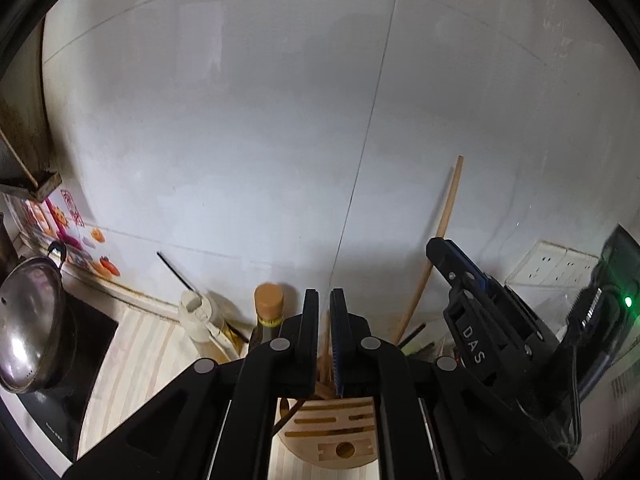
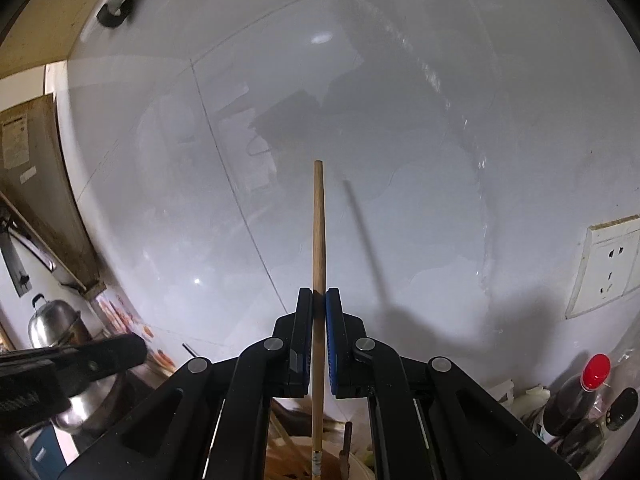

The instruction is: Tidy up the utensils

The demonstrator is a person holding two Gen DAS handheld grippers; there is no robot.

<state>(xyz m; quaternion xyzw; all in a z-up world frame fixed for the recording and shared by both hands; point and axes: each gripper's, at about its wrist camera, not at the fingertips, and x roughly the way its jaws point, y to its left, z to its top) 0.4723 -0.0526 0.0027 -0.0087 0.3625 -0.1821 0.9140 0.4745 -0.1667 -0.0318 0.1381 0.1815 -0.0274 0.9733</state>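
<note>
My right gripper (image 2: 319, 298) is shut on a long wooden utensil handle (image 2: 318, 232) and holds it upright against the white tiled wall. Its lower end reaches down towards a holder with other utensils (image 2: 298, 454), partly hidden by the gripper. In the left wrist view the same handle (image 1: 438, 240) slants up beside my right gripper (image 1: 452, 260). My left gripper (image 1: 325, 300) is shut, with wooden sticks (image 1: 325, 354) showing in the narrow gap between its fingers, above a round wooden knife block (image 1: 340, 436) with empty slots.
A steel pot with lid (image 1: 30, 320) sits on a black cooktop (image 1: 80, 360) at the left. Bottles (image 1: 269, 308) stand by the wall. A wall socket (image 2: 606, 266) and dark sauce bottles (image 2: 576, 400) are at the right. Striped wooden counter (image 1: 132, 364) lies below.
</note>
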